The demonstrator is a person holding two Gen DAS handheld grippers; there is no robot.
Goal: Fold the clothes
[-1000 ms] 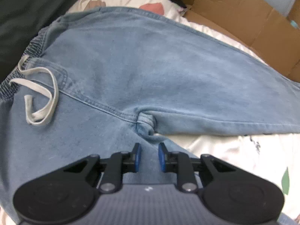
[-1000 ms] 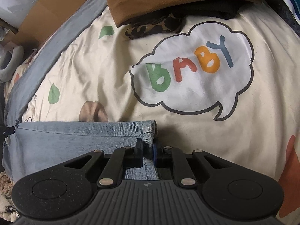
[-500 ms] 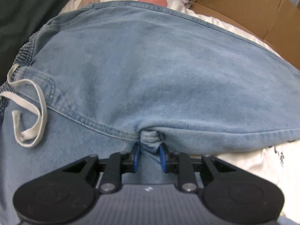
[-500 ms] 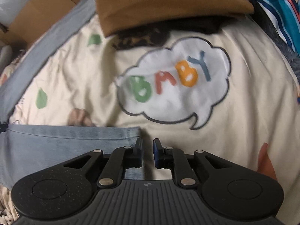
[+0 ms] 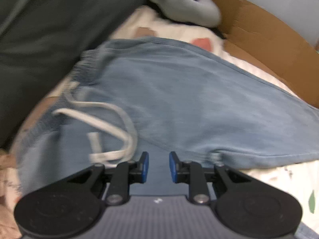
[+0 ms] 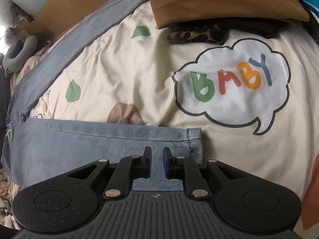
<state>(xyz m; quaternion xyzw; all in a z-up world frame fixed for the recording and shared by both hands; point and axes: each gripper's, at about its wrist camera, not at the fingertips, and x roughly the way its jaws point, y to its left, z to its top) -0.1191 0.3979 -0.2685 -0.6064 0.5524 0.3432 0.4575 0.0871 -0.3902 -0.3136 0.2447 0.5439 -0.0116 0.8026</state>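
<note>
The jeans [image 5: 199, 103] lie spread flat on the printed bedsheet [image 6: 139, 75] — unfolded, I judge — with the left gripper [image 5: 157, 164] empty-jawed near the drawstring [image 5: 111, 123] and the right gripper [image 6: 157, 159] parted above the leg hem [image 6: 194, 143] — next, regrip for the first fold.

Jeans [image 5: 199, 107]: faded light-blue denim, matt, soft weave; drawstring [image 5: 111, 123] flat white cotton. Bedsheet [image 6: 123, 63]: smooth cream cloth, printed, lightly creased. Box [image 5: 269, 45]: plain brown cardboard, matt. Right hand-held gripper [image 6: 157, 159]: black matt plastic, speckled, metal rivets.
</note>
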